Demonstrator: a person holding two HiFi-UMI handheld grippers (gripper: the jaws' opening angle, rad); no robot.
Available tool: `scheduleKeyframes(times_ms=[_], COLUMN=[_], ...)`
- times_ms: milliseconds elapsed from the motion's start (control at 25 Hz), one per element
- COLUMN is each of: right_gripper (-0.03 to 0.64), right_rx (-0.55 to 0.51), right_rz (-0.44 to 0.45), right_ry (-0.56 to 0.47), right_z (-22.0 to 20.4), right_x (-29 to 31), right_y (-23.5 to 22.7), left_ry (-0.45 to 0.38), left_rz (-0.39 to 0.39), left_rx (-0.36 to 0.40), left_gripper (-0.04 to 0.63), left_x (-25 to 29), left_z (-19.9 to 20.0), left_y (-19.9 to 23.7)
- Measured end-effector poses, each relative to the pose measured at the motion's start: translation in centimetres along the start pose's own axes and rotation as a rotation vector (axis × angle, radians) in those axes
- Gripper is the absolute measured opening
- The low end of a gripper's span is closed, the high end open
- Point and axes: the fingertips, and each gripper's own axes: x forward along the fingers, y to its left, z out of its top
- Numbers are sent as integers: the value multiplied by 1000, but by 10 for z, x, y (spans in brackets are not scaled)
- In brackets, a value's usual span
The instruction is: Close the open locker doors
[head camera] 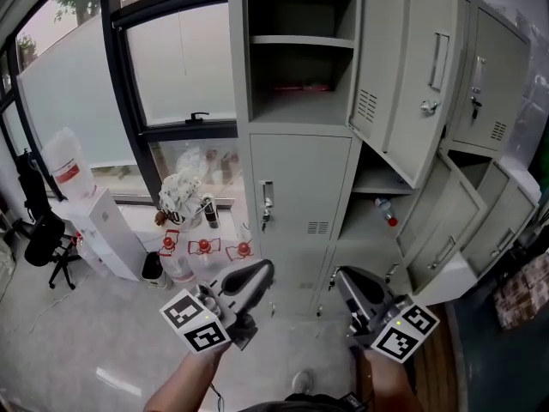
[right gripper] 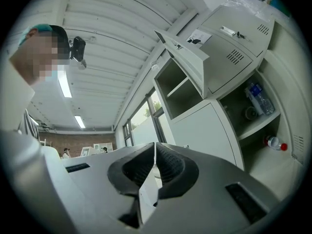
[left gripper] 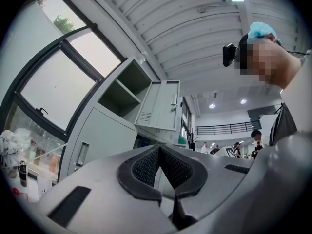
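The grey locker bank (head camera: 300,187) stands ahead in the head view. Its upper left compartment (head camera: 300,58) is open, and that compartment's door (head camera: 403,67) is swung out to the right. At the right, two lower doors (head camera: 450,230) (head camera: 506,221) also hang open, beside a shelf with a bottle (head camera: 386,211) on it. My left gripper (head camera: 257,275) and right gripper (head camera: 347,283) are both low, short of the lockers, shut and empty. The left gripper view shows the open door (left gripper: 158,106). In the right gripper view are the open door (right gripper: 234,48) and the bottle (right gripper: 275,143).
A water dispenser (head camera: 94,221) and a black office chair (head camera: 43,239) stand at the left by the window. Bags and small bottles (head camera: 189,204) lie on the floor next to the lockers. A patterned box (head camera: 523,290) sits at the right edge.
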Motion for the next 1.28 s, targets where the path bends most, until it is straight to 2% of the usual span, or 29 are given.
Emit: scheduleKeyframes(times_ms=[440, 640, 960, 1280], right_gripper=[15, 15, 16, 16], right_rx=[-90, -153, -215, -311], right_rz=[51, 59, 3, -105], right_ry=[-28, -57, -90, -150], right_z=[43, 69, 96, 132], right_x=[15, 9, 3, 9], right_y=[-32, -37, -47, -43], left_ry=[-30, -62, -65, -67], left_rz=[-24, -64, -145, -272], left_rx=[56, 93, 116, 128], left_gripper=[11, 11, 11, 11], left_x=[64, 91, 121, 139], left_z=[19, 32, 43, 63], left_y=[19, 13, 8, 7])
